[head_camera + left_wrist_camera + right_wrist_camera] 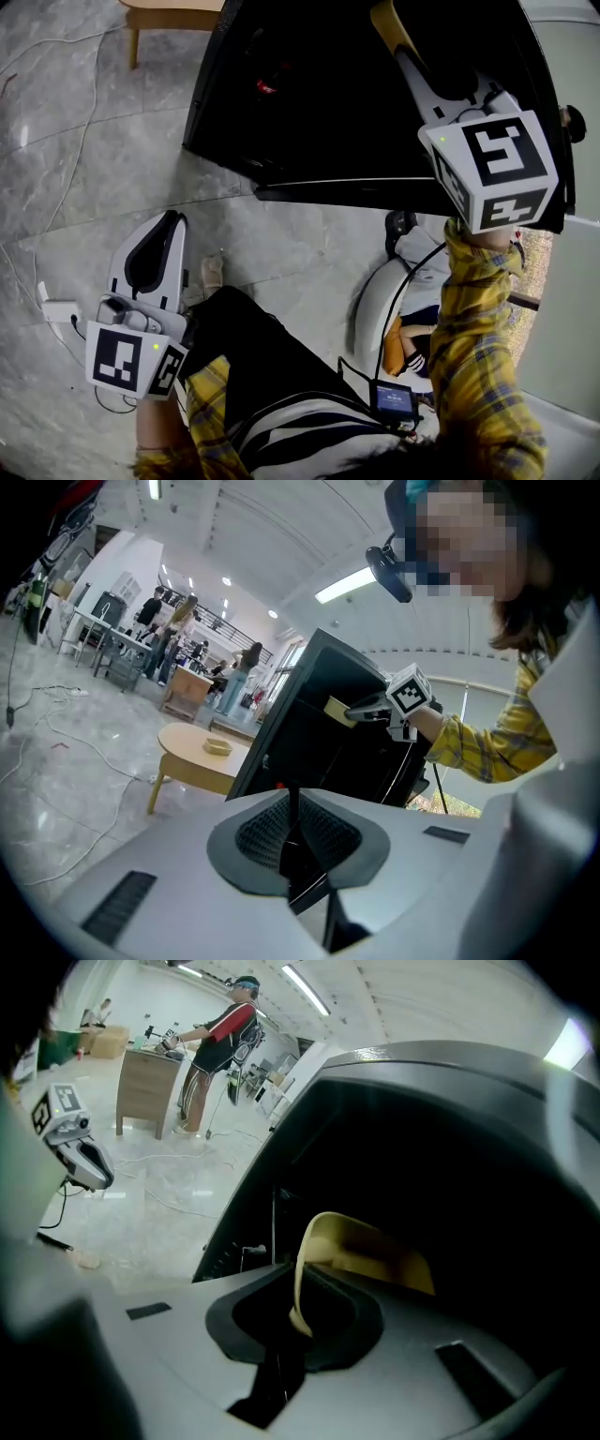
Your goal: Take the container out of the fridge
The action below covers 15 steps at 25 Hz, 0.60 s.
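A black fridge stands open in front of me, dark inside. My right gripper reaches into its upper part. It is shut on the thin rim of a yellow container, which passes between the pads in the right gripper view. The left gripper view shows the same grip from afar, with the container at the fridge's top front. My left gripper hangs low on the left over the floor, well away from the fridge, shut with nothing in it.
A low wooden table stands left of the fridge. Cables and a white adapter lie on the marble floor. My dark-trousered legs and a white seat are below. People stand at desks far behind.
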Tool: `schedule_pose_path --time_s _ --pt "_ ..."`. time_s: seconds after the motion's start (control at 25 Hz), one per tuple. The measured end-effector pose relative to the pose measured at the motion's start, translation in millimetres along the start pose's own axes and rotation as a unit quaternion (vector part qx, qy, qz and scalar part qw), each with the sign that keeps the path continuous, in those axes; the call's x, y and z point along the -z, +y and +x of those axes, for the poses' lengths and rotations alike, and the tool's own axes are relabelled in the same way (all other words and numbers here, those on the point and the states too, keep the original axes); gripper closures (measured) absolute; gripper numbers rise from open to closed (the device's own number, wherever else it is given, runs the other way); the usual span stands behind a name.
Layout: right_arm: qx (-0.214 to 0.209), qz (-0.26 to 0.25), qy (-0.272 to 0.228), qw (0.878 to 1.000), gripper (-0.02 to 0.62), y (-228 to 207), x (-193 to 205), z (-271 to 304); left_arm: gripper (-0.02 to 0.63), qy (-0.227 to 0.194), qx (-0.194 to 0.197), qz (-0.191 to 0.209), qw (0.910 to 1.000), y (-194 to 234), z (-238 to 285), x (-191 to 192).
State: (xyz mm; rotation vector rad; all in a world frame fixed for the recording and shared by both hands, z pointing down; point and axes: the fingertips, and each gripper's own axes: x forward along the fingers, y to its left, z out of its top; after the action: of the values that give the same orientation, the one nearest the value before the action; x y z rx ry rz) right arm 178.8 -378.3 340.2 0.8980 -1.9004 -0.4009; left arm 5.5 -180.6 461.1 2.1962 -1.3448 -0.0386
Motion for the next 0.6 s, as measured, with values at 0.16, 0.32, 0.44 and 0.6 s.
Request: schedule_pose_path --time_s 0.16,0.32,0.44,0.6 --pt "-0.007 -0.001 -0.001 1.000 0.554 7.4 -4.1 -3.1 0.584 -0.006 0.002 0.005 1.0000 -0.8 -7.2 -9.1" --pt "-0.021 0.007 -0.002 1.000 0.554 17.5 -9.8 -7.3 0.584 -0.008 0.003 0.009 0.9999 3.1 -18.6 -16.9" --pt "-0.028 0.007 -0.002 1.000 0.554 29.1 -15.4 -14.4 0.584 -0.008 0.006 0.011 0.9999 4.6 -30.2 -23.8" --pt "-0.036 0.013 -0.004 0.999 0.554 45.1 -25.8 -21.8 0.584 -0.006 0.015 0.012 0.9998 6.5 -47.5 -33.2"
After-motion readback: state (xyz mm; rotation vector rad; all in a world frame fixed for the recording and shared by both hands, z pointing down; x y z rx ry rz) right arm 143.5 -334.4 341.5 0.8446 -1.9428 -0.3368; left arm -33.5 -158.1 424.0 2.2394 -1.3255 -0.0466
